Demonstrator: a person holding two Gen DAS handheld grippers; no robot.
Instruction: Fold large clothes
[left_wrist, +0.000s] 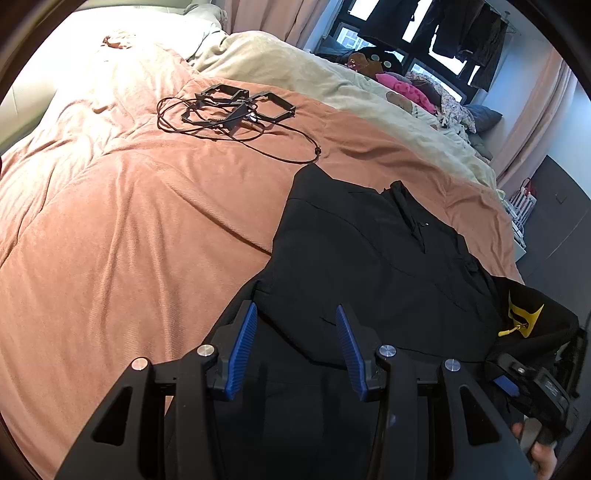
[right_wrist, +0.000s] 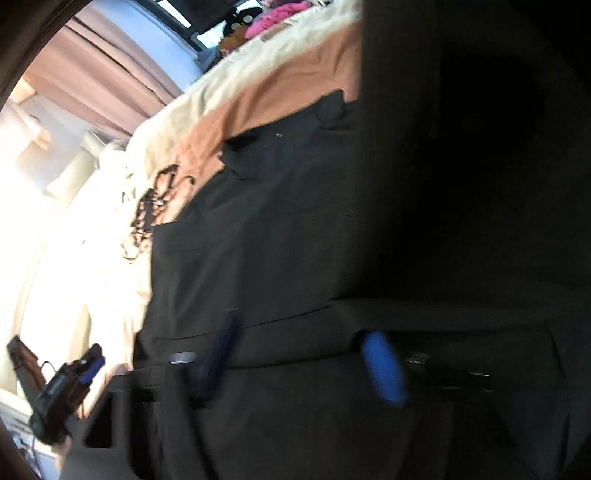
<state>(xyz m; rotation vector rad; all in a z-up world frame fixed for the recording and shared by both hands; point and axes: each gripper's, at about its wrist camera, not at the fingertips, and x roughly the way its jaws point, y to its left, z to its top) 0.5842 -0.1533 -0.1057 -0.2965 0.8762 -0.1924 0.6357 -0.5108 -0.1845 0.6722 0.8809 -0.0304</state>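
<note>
Down at the near edge of the bed (left_wrist: 129, 221), left tool (left_wrist: 297, 350) half open, blue pads either side of a flat stretch of black garment (left_wrist: 369, 258), pinching nothing. Over in the right wrist view, right tool (right_wrist: 303, 362) spread wide and smeared with blur, pads well apart, no cloth visibly clamped; dark fabric beneath it, and a dark flap (right_wrist: 480, 147) hanging close to the lens on the right.

Garment itself laid out on the peach blanket, collar end up the bed, one sleeve trailing toward the right edge.

Trouble spots, as a judgement: with neither tool gripping, could easily lose whatever fold is in hand, slumping back or bunching. Closing blind on black over black, likely to catch two layers instead of one and drag the lot askew. Might also let that right sleeve slide off the bed side. Worth watching the cable and black frames (left_wrist: 236, 107) further up the blanket too: near the collar end, ready to snag on a wide sweep.

Writing: hardly any. Yellow patch (left_wrist: 524, 317) on the sleeve with a black shape, no letters legible. Tiny pale mark near the collar, too small to read
</note>
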